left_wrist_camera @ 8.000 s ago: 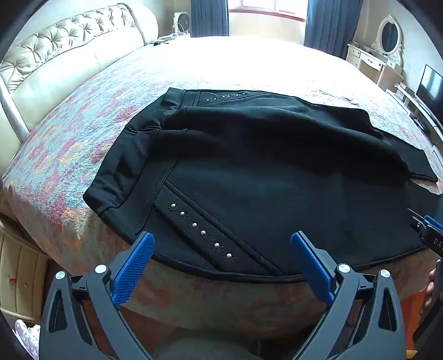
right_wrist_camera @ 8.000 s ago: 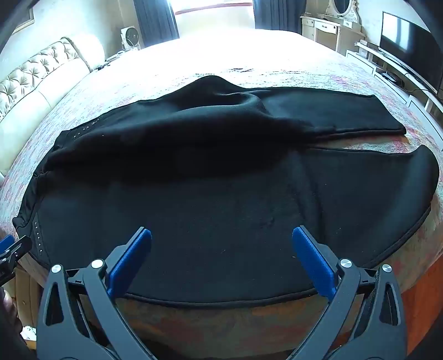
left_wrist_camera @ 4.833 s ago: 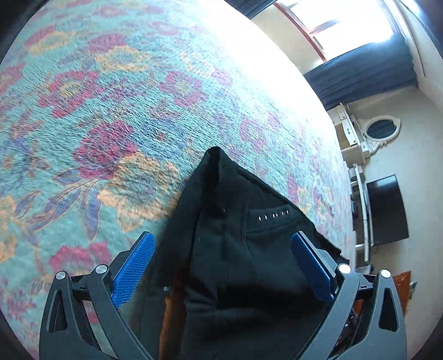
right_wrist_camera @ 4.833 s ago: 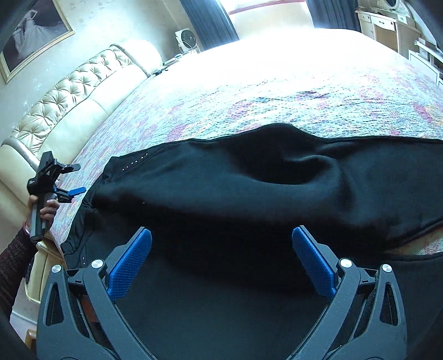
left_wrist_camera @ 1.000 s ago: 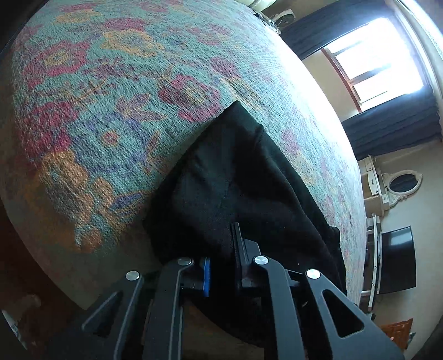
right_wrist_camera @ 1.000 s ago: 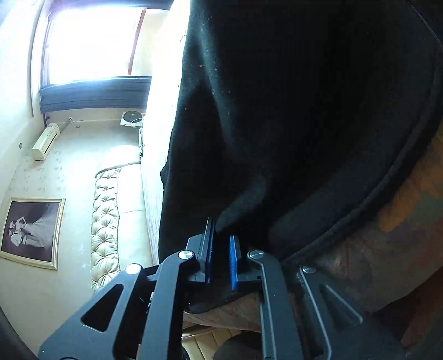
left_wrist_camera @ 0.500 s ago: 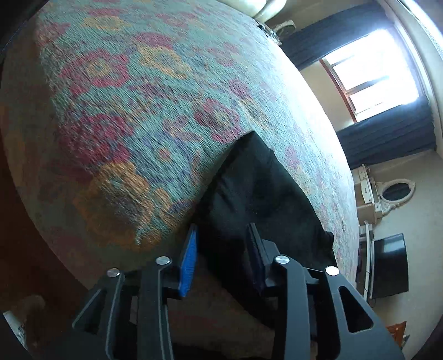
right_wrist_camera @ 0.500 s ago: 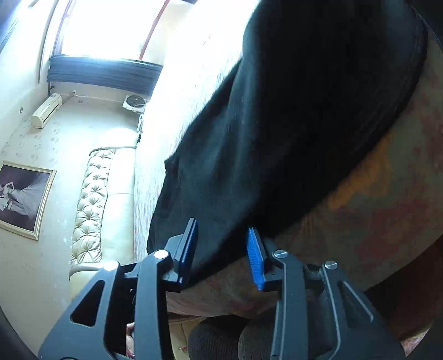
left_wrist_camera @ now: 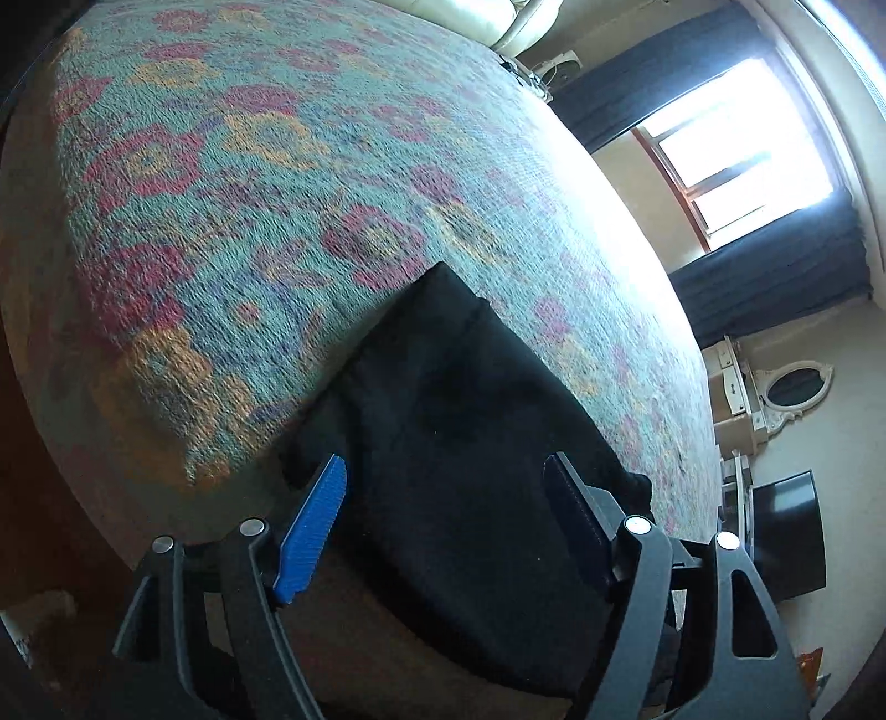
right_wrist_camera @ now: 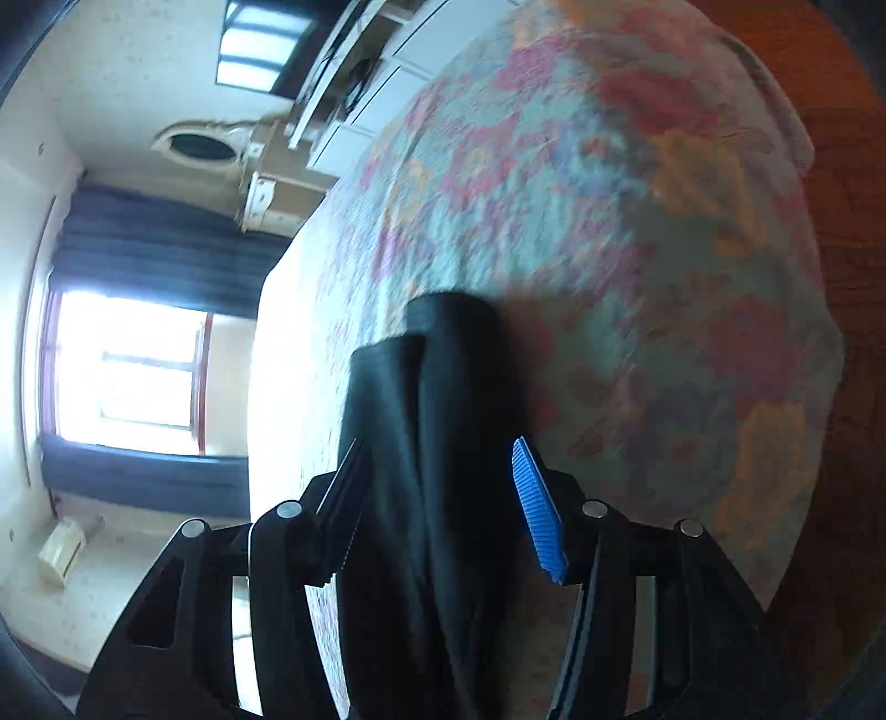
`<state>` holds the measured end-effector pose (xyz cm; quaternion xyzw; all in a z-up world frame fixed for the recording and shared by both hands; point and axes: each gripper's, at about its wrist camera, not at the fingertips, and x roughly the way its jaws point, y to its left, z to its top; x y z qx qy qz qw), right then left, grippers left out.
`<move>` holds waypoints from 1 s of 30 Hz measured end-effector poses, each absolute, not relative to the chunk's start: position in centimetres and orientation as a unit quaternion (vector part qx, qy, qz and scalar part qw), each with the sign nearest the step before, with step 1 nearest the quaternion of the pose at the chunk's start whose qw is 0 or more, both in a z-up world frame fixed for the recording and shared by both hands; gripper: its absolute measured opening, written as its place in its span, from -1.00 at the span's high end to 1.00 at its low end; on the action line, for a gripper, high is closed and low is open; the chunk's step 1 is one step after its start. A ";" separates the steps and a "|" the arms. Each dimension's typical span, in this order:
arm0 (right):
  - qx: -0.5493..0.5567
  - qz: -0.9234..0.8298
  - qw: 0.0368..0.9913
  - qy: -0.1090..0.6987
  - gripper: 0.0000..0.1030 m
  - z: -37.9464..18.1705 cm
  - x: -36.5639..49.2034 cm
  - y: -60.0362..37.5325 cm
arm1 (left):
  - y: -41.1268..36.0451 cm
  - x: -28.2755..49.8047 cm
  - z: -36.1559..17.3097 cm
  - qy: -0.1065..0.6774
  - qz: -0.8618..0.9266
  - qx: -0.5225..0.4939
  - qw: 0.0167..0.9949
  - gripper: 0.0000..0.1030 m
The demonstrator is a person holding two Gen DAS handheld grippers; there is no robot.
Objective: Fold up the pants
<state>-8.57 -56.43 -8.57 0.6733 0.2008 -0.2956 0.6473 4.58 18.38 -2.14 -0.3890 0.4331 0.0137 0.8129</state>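
Floral bedspread [left_wrist_camera: 232, 183], pink, orange and teal, covers the bed. Window [left_wrist_camera: 736, 138] bright, dark curtains [left_wrist_camera: 775, 288] on both sides. Oval mirror [left_wrist_camera: 797, 385] over a white dresser [left_wrist_camera: 731, 382]. TV [left_wrist_camera: 789, 545] dark, just beside the dresser. Cream tufted headboard [left_wrist_camera: 498, 16] at top edge.

My left tongs [left_wrist_camera: 448, 520] have just been opening; their blue pads stand apart on either side of the black pants [left_wrist_camera: 470, 443] without pressing them. The pants lie folded at the near edge of the bed [left_wrist_camera: 221, 194], on its floral cover. Beyond the far edge I see a bright window [left_wrist_camera: 736, 149].
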 end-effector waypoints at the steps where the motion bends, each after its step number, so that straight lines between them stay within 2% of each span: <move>1: 0.689 -0.288 0.634 0.201 -0.01 -9.6 -9.3 -56.9 | 18.1 4.8 -2.2 0.432 0.011 -0.388 0.814 -0.41; 5: 0.750 -0.200 0.594 0.209 -0.03 -13.8 -9.4 -57.0 | 16.5 5.2 -0.9 0.391 -0.022 -0.392 0.832 -0.41; 6: 0.763 -0.173 0.588 0.205 -0.08 -14.5 -8.9 -56.7 | 15.8 5.3 -0.6 0.387 -0.033 -0.390 0.835 -0.42; 7: 0.772 -0.147 0.584 0.204 -0.11 -14.9 -8.5 -56.7 | 15.1 5.6 -0.5 0.386 -0.045 -0.386 0.837 -0.49; 10: 0.781 -0.110 0.583 0.193 -0.17 -15.1 -7.4 -56.8 | 13.2 6.1 -0.8 0.400 -0.062 -0.376 0.833 -0.51; 11: 0.777 -0.125 0.590 0.180 -0.17 -14.6 -7.6 -57.3 | 12.8 6.2 -1.2 0.407 -0.065 -0.377 0.830 -0.51; 14: 0.778 -0.148 0.600 0.116 -0.36 -13.9 -9.3 -59.5 | 12.3 6.3 -2.5 0.429 -0.057 -0.385 0.815 -0.51; 19: 0.771 -0.173 0.612 0.044 -0.37 -12.1 -13.2 -60.7 | 12.3 6.1 -3.5 0.431 -0.043 -0.406 0.805 -0.51; 24: 0.688 -0.265 0.660 0.144 -0.34 -9.6 -14.2 -62.8 | 11.5 6.2 -3.6 0.435 -0.038 -0.383 0.814 -0.56; 26: 0.635 -0.351 0.674 0.139 -0.34 -7.9 -15.9 -63.3 | 11.1 6.3 -3.4 0.437 -0.037 -0.371 0.818 -0.57; 28: 0.599 -0.343 0.708 0.145 -0.34 -6.2 -15.4 -63.7 | 10.9 6.5 -3.4 0.442 -0.037 -0.363 0.819 -0.60; 30: 0.580 -0.288 0.738 0.188 -0.34 -5.5 -12.7 -63.3 | 10.7 6.7 -3.5 0.446 -0.039 -0.360 0.819 -0.64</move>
